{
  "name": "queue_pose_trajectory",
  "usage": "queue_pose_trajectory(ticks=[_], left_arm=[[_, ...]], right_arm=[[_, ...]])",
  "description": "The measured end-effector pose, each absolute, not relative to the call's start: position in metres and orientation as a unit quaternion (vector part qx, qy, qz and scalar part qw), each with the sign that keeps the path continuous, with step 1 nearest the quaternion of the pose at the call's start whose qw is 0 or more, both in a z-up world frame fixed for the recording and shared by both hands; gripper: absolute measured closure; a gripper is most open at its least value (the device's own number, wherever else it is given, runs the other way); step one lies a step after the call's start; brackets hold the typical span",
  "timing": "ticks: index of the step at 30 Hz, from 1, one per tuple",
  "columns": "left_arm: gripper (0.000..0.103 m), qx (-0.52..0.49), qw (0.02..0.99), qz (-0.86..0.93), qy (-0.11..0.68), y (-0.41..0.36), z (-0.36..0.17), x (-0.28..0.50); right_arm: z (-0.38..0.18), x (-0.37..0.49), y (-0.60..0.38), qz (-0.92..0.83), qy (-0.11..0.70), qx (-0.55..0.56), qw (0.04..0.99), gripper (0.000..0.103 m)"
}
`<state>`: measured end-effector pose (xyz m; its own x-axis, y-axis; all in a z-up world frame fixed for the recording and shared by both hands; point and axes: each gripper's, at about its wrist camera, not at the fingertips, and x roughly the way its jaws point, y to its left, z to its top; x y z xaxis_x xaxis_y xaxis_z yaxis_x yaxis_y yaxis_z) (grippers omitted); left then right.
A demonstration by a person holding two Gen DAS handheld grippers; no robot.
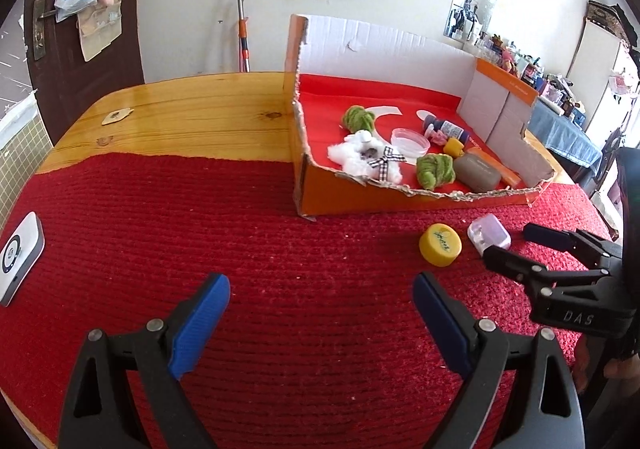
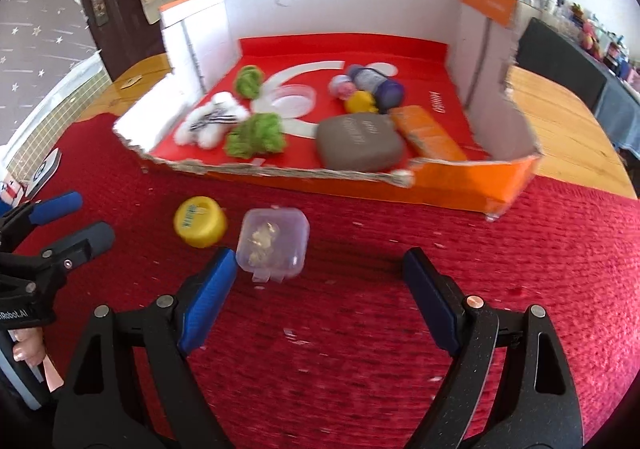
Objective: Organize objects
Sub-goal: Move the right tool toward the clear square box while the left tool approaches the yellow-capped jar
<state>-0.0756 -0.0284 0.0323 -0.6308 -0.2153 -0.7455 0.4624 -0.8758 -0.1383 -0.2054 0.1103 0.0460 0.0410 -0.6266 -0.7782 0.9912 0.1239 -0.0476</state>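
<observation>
An orange cardboard box [image 1: 420, 205] [image 2: 460, 189] with a red floor stands on the red mat. It holds a white plush toy [image 1: 366, 157] [image 2: 212, 121], two green yarn balls [image 1: 435, 170] [image 2: 256, 137], a grey case [image 1: 478, 172] [image 2: 360, 145], a clear lid, a small yellow cap and a bottle. A yellow cap [image 1: 440, 243] [image 2: 200, 223] and a small clear plastic box [image 1: 489, 234] [image 2: 274, 243] lie on the mat in front of it. My left gripper [image 1: 322, 313] is open and empty over the mat. My right gripper [image 2: 320, 285] [image 1: 516, 245] is open, just short of the clear box.
A white device [image 1: 18, 261] lies at the mat's left edge. A small tag [image 1: 116, 116] sits on the bare wooden table [image 1: 192, 121] behind the mat. A door, a mop and hanging bags are behind.
</observation>
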Motion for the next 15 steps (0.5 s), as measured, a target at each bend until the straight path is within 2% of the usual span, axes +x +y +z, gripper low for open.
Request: queue_pose_trajectory(ticks=[13,15], left_arm=[[0.009,0.405,0.147,-0.892,0.133,-0.009,0.029,-0.101],[0.012,0.412,0.138,-0.892,0.126,-0.006,0.027,-0.107]], right_arm=[[0.052,-0.218,0.114,-0.566,0.354,0.257,0.699,0.018],[0.052,-0.216,0.113,-0.555,0.361,0.252,0.706,0.018]])
